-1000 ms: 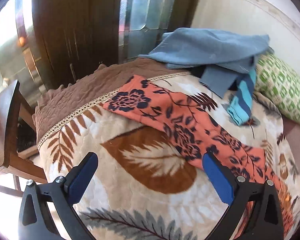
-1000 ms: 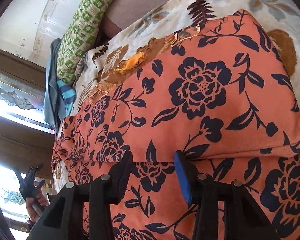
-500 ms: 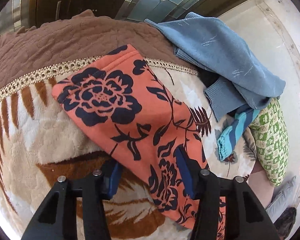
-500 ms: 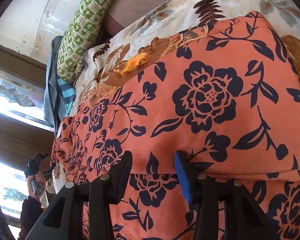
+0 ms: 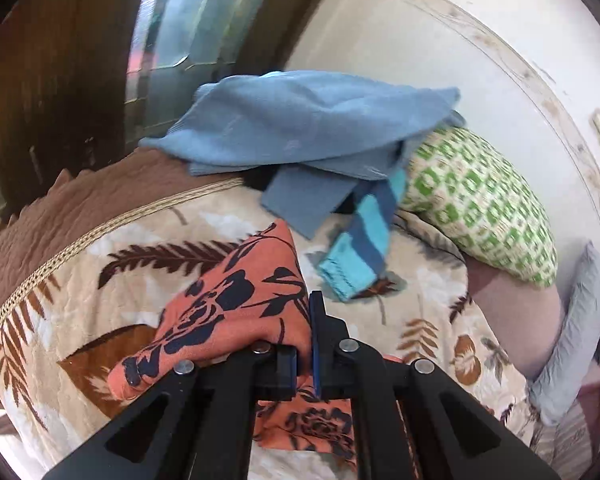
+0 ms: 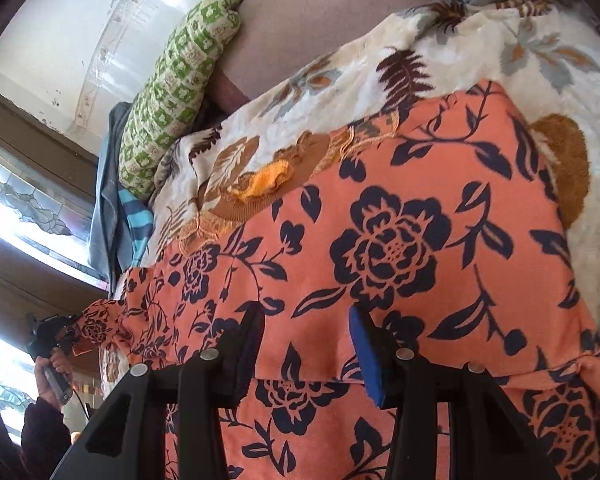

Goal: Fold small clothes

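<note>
My left gripper (image 5: 306, 344) has now pinched and lifted the orange floral cloth's (image 5: 240, 312) end.
Right gripper (image 6: 306, 344), fingers spread, hovers over the cloth's other end on the bed (image 5: 100, 272), steadying the fold.

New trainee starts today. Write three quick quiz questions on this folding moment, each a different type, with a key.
1. True or false: the left gripper is shut on the orange floral garment.
2. Multiple choice: what lies partly over the green patterned pillow? A) blue sweater B) a towel C) a red jacket
3. Fill in: the right gripper stands ____, its fingers against the floral cloth.

Key: 1 true; 2 A; 3 open
</note>
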Action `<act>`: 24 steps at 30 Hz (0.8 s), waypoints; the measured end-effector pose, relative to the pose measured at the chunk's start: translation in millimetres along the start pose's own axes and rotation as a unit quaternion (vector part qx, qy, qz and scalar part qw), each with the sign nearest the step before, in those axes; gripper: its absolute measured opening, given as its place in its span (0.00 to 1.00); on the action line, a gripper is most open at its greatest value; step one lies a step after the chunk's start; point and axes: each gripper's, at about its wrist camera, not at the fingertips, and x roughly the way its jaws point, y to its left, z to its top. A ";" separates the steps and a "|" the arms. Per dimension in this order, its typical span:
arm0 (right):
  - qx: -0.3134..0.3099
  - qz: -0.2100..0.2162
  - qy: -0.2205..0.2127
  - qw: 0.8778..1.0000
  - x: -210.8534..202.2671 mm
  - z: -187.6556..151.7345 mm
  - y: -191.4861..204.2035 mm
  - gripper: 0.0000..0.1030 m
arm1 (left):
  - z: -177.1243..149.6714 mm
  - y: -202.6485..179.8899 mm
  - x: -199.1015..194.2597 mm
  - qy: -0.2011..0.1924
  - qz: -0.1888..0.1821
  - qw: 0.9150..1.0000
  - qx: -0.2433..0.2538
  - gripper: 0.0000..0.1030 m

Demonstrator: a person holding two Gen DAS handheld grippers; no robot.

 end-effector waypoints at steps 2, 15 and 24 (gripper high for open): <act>0.008 0.005 -0.023 1.000 -14.5 4.2 -6.5 0.46 | -7.1 -39.7 -13.5 -0.001 -0.019 0.999 0.037 0.05; 0.094 0.010 -0.133 0.987 -93.1 29.7 -76.5 0.46 | -150.2 -309.4 -45.4 0.033 -0.116 0.952 0.280 0.05; 0.151 0.025 -0.176 0.972 -131.4 36.7 -117.2 0.48 | -320.6 -408.7 17.6 0.197 -0.073 0.868 0.450 0.72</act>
